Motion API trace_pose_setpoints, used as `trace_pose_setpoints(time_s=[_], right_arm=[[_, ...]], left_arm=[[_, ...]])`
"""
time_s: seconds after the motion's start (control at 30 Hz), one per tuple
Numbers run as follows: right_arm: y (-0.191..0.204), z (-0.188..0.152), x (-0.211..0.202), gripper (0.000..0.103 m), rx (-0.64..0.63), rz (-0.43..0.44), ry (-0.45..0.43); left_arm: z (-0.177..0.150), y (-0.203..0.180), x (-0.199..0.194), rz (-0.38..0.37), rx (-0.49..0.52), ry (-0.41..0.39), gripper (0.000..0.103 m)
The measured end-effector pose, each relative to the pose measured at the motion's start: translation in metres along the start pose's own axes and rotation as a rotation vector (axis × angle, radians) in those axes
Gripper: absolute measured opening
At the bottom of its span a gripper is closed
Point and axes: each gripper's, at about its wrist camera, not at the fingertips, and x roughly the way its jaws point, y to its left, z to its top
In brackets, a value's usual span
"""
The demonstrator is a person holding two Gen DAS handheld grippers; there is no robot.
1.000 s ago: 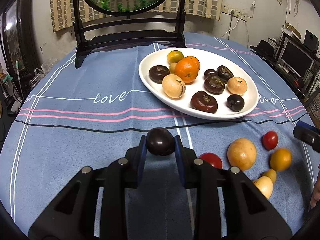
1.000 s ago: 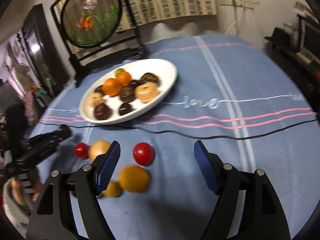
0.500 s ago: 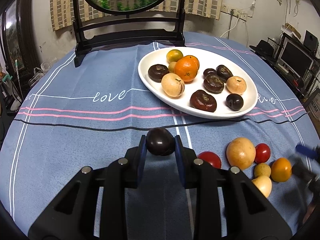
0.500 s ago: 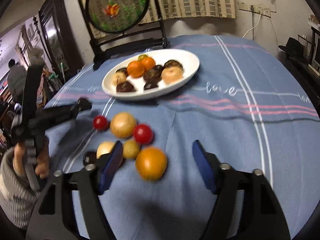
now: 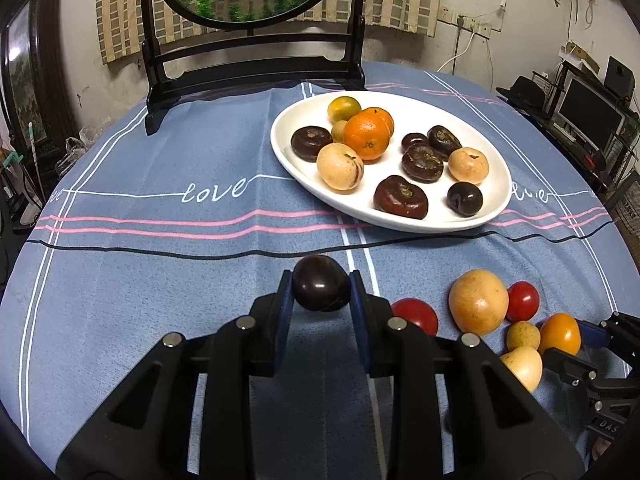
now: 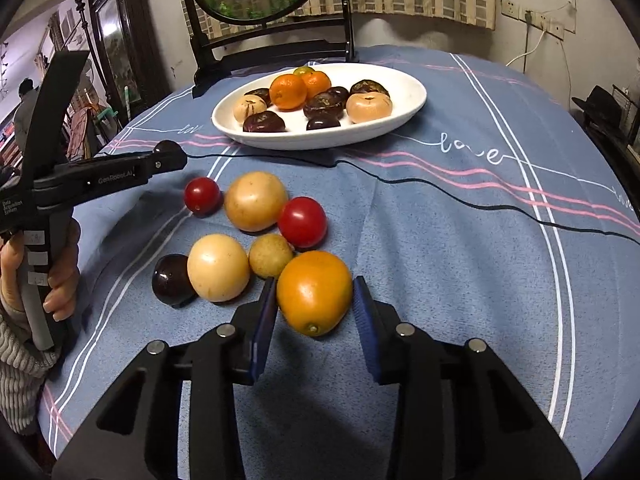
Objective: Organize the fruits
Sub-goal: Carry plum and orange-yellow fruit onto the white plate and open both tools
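Now, on my left, my left gripper [image 5: 321, 294] has its fingers clenched on a dark plum [image 5: 320, 289], which it holds above the blue tablecloth [image 5: 160, 272] just short of the white plate [image 5: 492, 216]. That plate sits further back on the table, already loaded with oranges, pale round fruits and dark brown ones. Moving right, the loose fruits lie together on the cloth: two red tomatoes, a big tan fruit [image 6: 255, 201], a pale yellow one [image 6: 218, 267], a small yellowish one and another dark plum [image 6: 172, 280]. At the right end, my right gripper [image 6: 314, 304] has just been closing its fingers around the orange fruit [image 6: 314, 292]; both blue pads now sit against its sides while it rests on the table.
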Motion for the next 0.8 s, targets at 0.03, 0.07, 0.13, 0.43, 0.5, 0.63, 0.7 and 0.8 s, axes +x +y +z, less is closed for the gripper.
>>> trace_pose_setpoints(time_s=[0.03,0.07,0.13,0.43,0.5,0.63,0.7,0.8], right_arm=[[-0.001,0.0,0.0,0.038,0.006,0.006,0.001],[-0.002,0.0,-0.001,0.038,0.013,0.012,-0.001],[-0.007,0.002,-0.009,0.038,0.034,0.022,-0.032],[-0.034,0.06,-0.028,0.038,0.146,0.042,-0.117],[-0.036,0.084,-0.023,0.038,0.158,0.039,-0.128],[-0.041,0.128,0.006,0.038,0.222,0.045,-0.152],[-0.044,0.135,0.02,0.038,0.24,0.047,-0.144],[-0.044,0.14,0.045,0.038,0.224,0.051,-0.099]], left_arm=[[0.0,0.0,0.0,0.0,-0.001,0.001,0.028],[0.0,0.0,0.0,-0.001,-0.001,0.001,0.028],[0.001,0.0,-0.002,-0.006,-0.003,-0.008,0.028],[0.043,-0.022,-0.018,-0.006,0.011,-0.083,0.028],[0.058,-0.029,-0.013,-0.025,-0.006,-0.087,0.028],[0.071,-0.042,0.006,-0.034,-0.015,-0.08,0.028],[0.072,-0.047,0.016,-0.029,0.007,-0.071,0.028],[0.075,-0.046,0.03,-0.042,0.012,-0.051,0.028]])
